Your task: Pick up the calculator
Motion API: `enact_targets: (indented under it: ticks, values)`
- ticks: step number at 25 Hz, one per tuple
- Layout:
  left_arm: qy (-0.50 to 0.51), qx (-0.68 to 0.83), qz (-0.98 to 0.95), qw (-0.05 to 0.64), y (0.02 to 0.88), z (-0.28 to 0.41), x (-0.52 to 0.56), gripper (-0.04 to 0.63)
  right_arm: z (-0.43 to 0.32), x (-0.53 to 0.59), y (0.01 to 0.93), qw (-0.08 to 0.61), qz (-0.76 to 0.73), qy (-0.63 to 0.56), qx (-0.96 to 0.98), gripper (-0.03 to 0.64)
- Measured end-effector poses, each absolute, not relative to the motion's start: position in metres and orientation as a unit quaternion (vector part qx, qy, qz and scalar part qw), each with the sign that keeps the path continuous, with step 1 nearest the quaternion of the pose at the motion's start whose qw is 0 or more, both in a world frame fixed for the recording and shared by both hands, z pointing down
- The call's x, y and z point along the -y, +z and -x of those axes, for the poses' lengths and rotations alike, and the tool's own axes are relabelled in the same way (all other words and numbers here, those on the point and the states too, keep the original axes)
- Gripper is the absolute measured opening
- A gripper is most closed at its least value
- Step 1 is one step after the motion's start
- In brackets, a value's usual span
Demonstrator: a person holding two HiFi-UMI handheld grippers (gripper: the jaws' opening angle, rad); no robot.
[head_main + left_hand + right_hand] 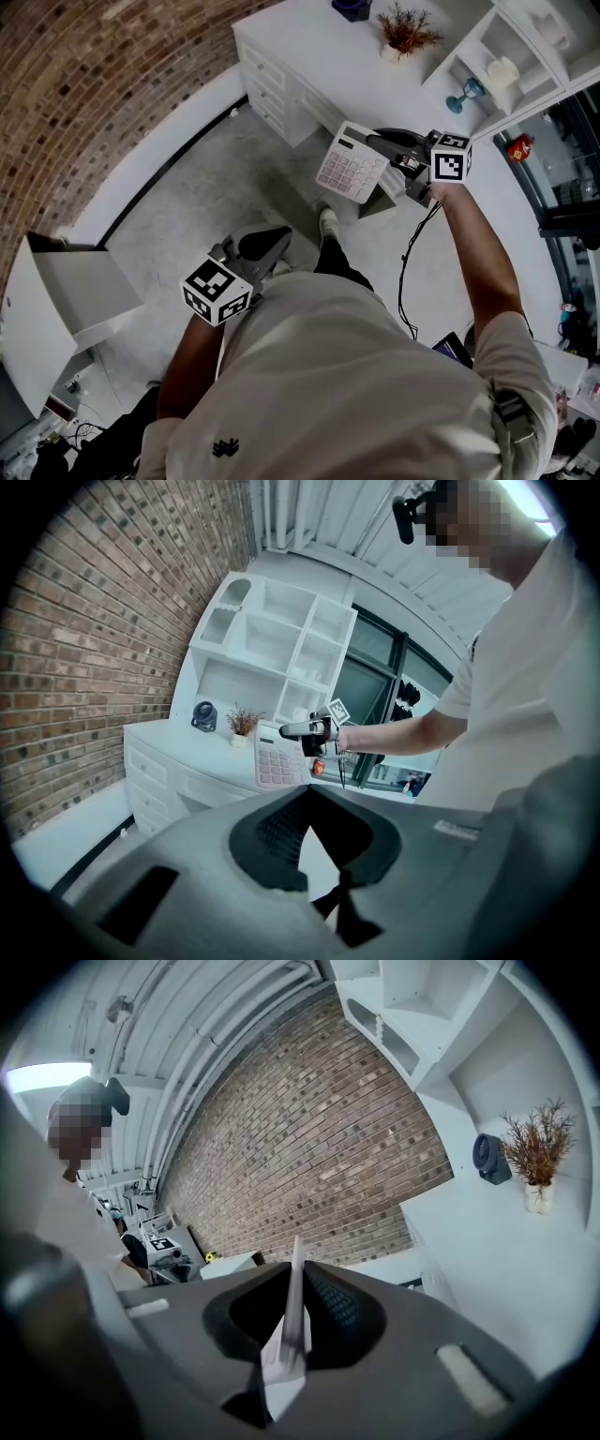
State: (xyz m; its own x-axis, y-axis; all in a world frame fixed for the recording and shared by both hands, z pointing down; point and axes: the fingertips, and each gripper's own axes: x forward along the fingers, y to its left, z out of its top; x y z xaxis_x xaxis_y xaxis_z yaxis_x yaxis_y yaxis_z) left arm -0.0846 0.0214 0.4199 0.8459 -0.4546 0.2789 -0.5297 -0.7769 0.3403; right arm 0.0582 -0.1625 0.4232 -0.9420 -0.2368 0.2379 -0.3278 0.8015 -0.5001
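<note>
The white worktop (309, 56), with drawers along its front, stands just beyond the right claw (380, 150). On it, straight past the claw, sits a dried plant (403, 33) in a small white pot. Left of the plant is a dark blue object (352, 7), and right of it a white shelf unit (525, 42). Grey floor (187, 178) lies beneath the claw.

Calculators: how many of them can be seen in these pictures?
1. The calculator is clamped in the right gripper, held in the air near the white desk. More may be hidden.
</note>
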Motion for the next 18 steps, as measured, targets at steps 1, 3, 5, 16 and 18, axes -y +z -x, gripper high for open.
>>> enact_targets:
  ticks: [1, 3, 5, 16, 18]
  values:
    - [0.091, 0.262, -0.938, 0.207, 0.42, 0.084, -0.021, 0.006, -0.058, 0.163, 0.423, 0.082, -0.149, 0.277, 0.946, 0.057]
    - [0.09, 0.261, -0.938, 0.209, 0.42, 0.085, -0.019, 0.006, -0.057, 0.165, 0.423, 0.083, -0.148, 0.277, 0.946, 0.057]
    - [0.09, 0.261, -0.938, 0.211, 0.42, 0.087, -0.014, 0.006, -0.054, 0.17, 0.422, 0.085, -0.147, 0.277, 0.946, 0.057]
    - [0.091, 0.257, -0.938, 0.217, 0.421, 0.088, -0.003, 0.006, -0.052, 0.175, 0.425, 0.089, -0.142, 0.28, 0.945, 0.057]
    - [0.091, 0.256, -0.938, 0.217, 0.423, 0.088, -0.002, 0.006, -0.054, 0.175, 0.427, 0.09, -0.142, 0.28, 0.945, 0.057]
